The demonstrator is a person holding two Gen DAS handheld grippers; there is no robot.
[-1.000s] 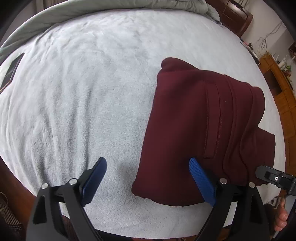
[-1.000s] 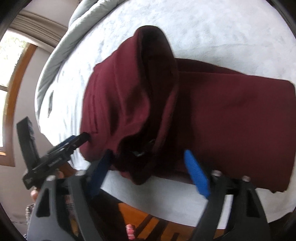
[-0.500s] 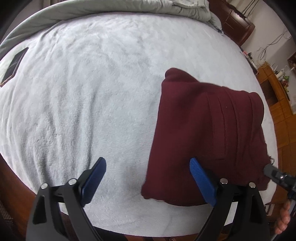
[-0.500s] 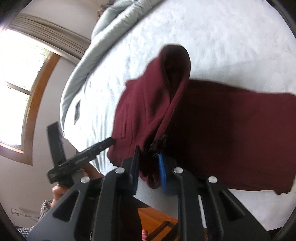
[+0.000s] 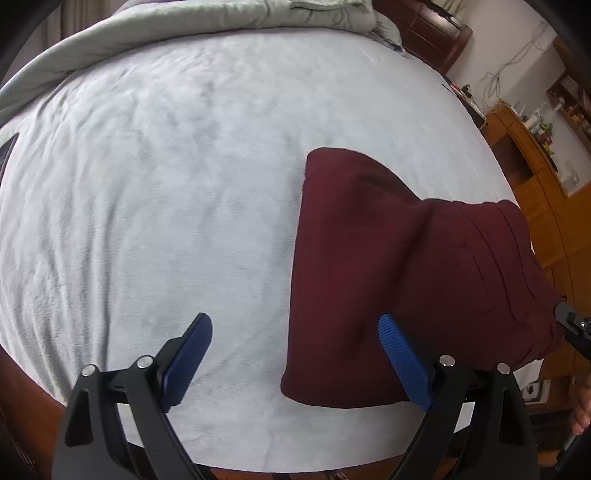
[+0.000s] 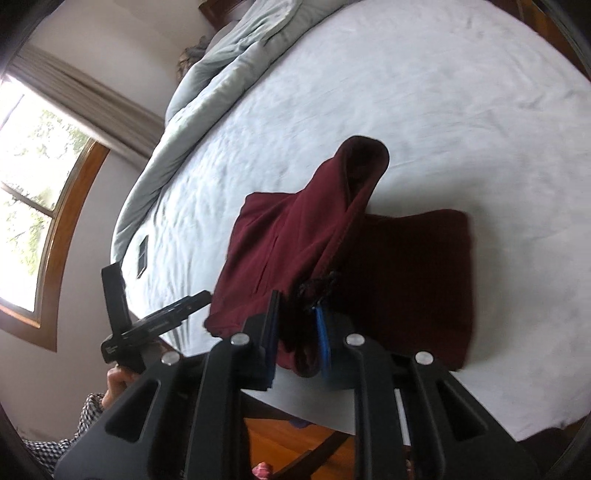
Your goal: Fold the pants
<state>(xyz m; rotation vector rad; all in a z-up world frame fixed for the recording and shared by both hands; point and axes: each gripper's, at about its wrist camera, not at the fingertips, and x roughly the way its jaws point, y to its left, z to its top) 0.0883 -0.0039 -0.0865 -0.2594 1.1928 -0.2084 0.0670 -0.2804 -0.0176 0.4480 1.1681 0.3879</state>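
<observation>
Dark red pants (image 5: pixel 388 266) lie folded on the pale bed (image 5: pixel 166 184), near its front edge. My right gripper (image 6: pixel 297 325) is shut on the waistband end of the pants (image 6: pixel 295 240), by the black drawstring, and holds that end lifted off the lower layer. My left gripper (image 5: pixel 295 350) hangs open above the bed, its right pad (image 5: pixel 400 358) over the pants' near left part, nothing between its jaws. In the left wrist view the right gripper's tip (image 5: pixel 572 328) shows at the right edge. The left gripper's body (image 6: pixel 155 317) and a hand appear at the left of the right wrist view.
A grey duvet (image 5: pixel 221 22) is bunched along the far side of the bed. A dark phone (image 6: pixel 142 254) lies flat near the bed's left edge. Wooden furniture (image 5: pixel 535 166) stands to the right, a window (image 6: pixel 33 192) to the left. Wooden floor shows below the bed's front edge.
My right gripper shut on the waistband end and raised it up and back, so the top layer now tents. My left gripper rose a little and stayed open.
</observation>
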